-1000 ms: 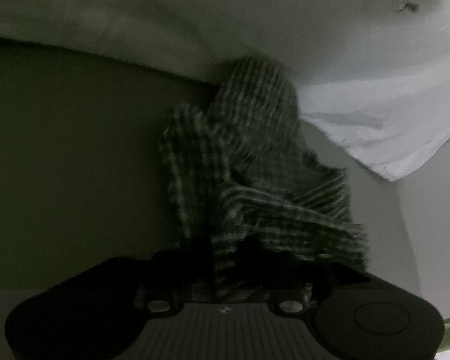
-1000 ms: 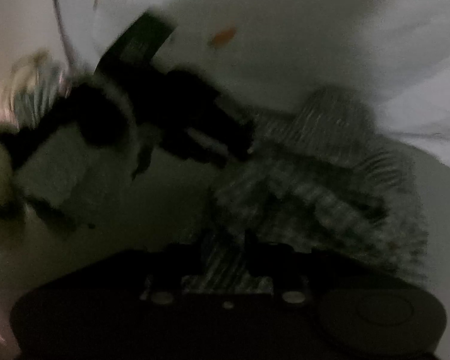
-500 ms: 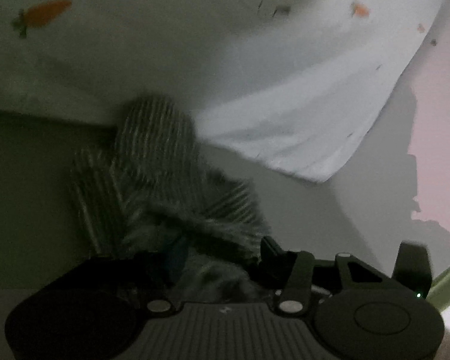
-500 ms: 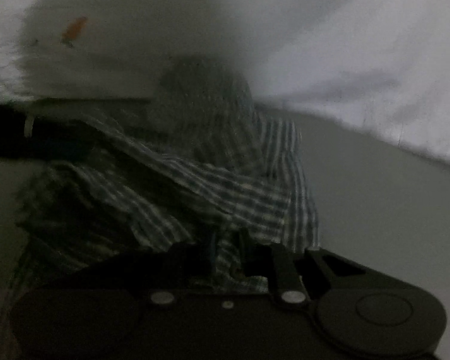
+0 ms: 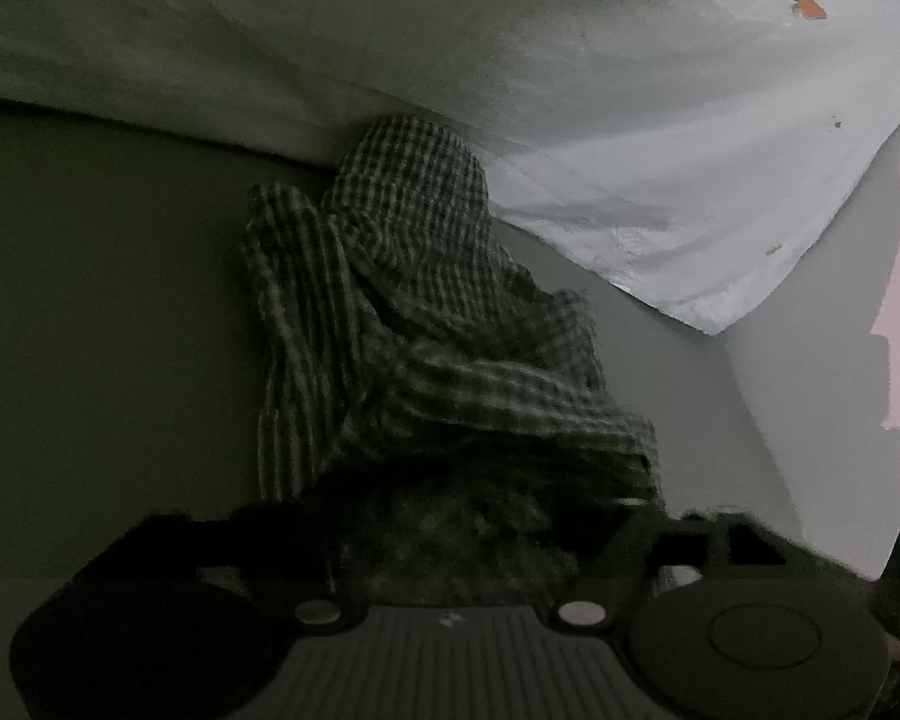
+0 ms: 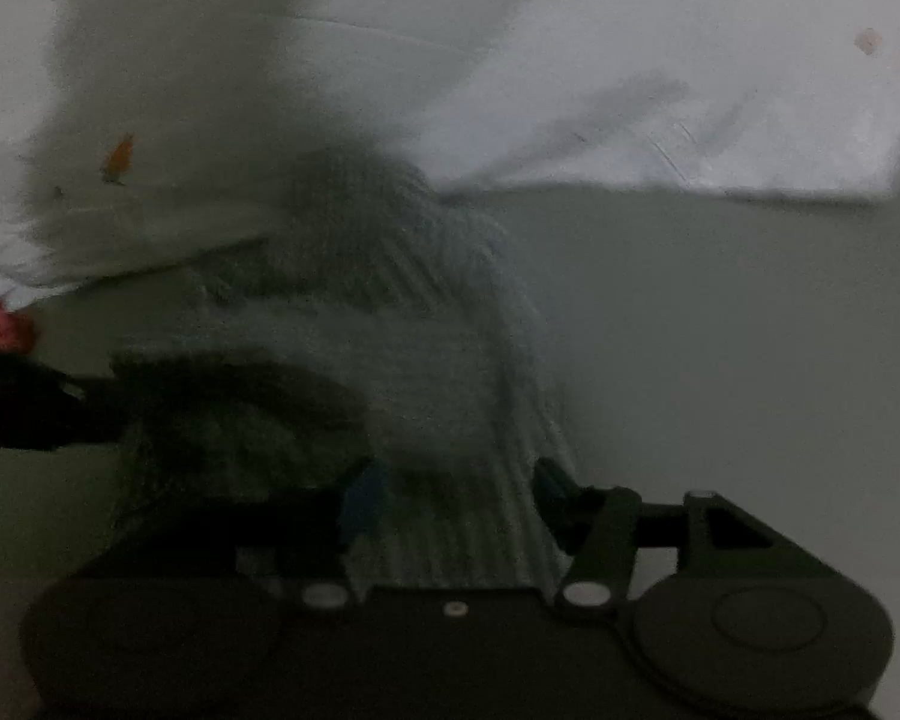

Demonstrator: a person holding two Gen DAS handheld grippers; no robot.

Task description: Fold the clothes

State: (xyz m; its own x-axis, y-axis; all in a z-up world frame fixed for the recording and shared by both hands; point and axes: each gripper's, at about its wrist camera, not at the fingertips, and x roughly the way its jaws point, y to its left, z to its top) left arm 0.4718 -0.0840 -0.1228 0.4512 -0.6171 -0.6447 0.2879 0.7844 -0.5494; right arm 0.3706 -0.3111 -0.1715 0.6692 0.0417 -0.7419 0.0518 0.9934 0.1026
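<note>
Progress: early | checked garment lay bunched on the surface against white sheet, no neat fold visible | left tongs and right tongs opening, cloth between, seemingly unpinched | flattening, folding remained

There are no words or numbers to read in either picture. The only mark is a tiny pale sign on the ribbed dark body of the left gripper, low in the middle of the left wrist view. It is too small to tell what it says. The white sheet has little orange carrot pictures, but no letters.
</note>
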